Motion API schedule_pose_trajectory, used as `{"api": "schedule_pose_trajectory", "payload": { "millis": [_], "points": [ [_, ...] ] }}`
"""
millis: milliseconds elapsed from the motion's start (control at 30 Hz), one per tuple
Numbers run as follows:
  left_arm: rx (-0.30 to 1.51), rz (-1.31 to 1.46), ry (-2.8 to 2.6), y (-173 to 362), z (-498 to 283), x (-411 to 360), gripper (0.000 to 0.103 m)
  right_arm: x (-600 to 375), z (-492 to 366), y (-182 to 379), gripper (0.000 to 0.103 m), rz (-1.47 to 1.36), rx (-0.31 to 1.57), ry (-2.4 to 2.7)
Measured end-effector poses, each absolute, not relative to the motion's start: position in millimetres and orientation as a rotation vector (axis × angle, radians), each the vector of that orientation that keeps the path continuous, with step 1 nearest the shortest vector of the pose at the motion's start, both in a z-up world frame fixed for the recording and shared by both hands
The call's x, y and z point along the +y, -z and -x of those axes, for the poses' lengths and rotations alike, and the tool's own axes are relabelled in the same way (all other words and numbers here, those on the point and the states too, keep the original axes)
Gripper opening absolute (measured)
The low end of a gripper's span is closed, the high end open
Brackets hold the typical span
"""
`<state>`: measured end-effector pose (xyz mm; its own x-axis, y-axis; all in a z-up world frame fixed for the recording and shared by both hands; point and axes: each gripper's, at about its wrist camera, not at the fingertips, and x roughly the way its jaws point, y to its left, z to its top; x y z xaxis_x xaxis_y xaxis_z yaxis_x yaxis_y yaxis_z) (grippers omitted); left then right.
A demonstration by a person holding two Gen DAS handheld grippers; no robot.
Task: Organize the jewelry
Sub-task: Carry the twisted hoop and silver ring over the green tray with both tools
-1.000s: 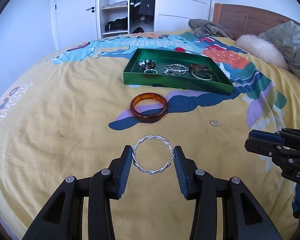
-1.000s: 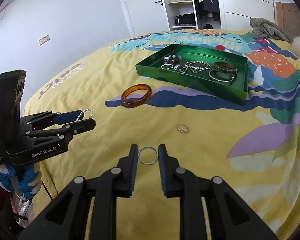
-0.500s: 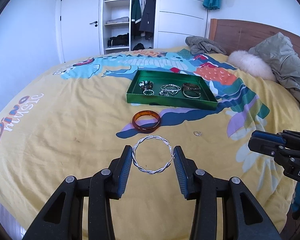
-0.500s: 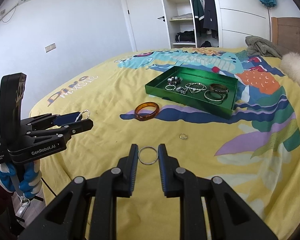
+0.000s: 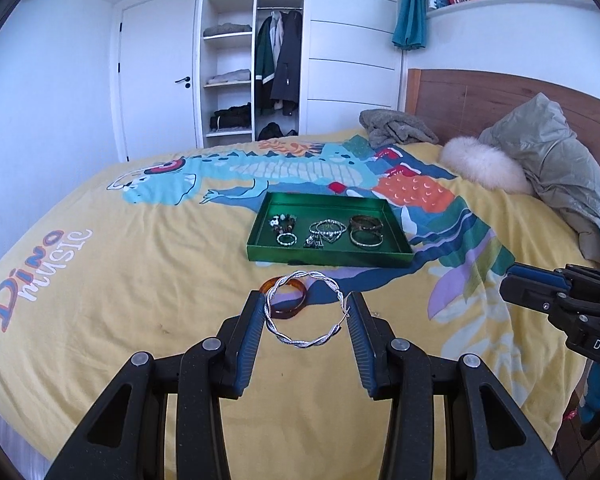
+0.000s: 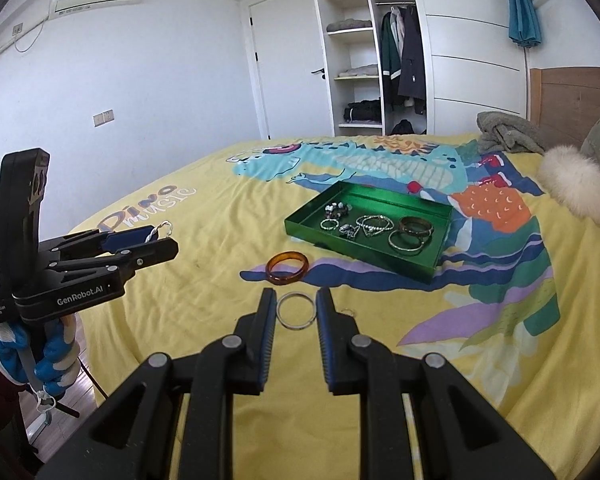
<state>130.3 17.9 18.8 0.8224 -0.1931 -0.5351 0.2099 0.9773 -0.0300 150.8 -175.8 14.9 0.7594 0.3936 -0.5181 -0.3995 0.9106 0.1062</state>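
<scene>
Two grippers are up over the bed, and each holds one ring-shaped piece. The left gripper (image 5: 305, 312) is clamped on a twisted silver bangle (image 5: 305, 309), its pads pressing the hoop's left and right sides. This bangle is a thin braided wire ring with a small hinge or catch at its right side. It stands with its open face toward the camera, tilted slightly back, so its plane spans across the gap from pad to pad. The right gripper (image 6: 296, 312) is clamped on a small plain silver ring (image 6: 296, 311), smooth and thin, also held at its two sides with the open face toward the camera.

Beyond both claws, on the yellow bedspread (image 6: 204, 280), lies one amber bangle (image 6: 287, 267), thick, translucent brown and flat on the cloth. It sits just ahead of the right claw's tips and shows partly through the twisted hoop in the left view. One small silver finger ring (image 6: 347, 312) lies on the spread just right of the right claw's right finger.

Farther ahead is one green tray (image 5: 328, 258), rectangular, its long axis running across the left view. Inside are one beaded cluster at the left, a small sparkly ring, tangled silver chains in the middle, and two stacked bangles at the right; the exact count of chains cannot be told.
</scene>
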Motion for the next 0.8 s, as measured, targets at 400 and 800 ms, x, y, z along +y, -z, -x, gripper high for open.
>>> {"api": "schedule_pose_trajectory", "payload": {
  "millis": [400,800],
  "points": [
    [0.526,0.002,0.214,-59.8,-176.4,11.8,0.042,-207.5,-193.7,-66.0,0.019,-0.009,0.469,-0.378],
    [0.578,0.022,0.197,-58.1,-281.2,-0.2,0.042,-226.6,-290.9,-89.0,0.019,-0.045,0.439,-0.326]
  ]
}}
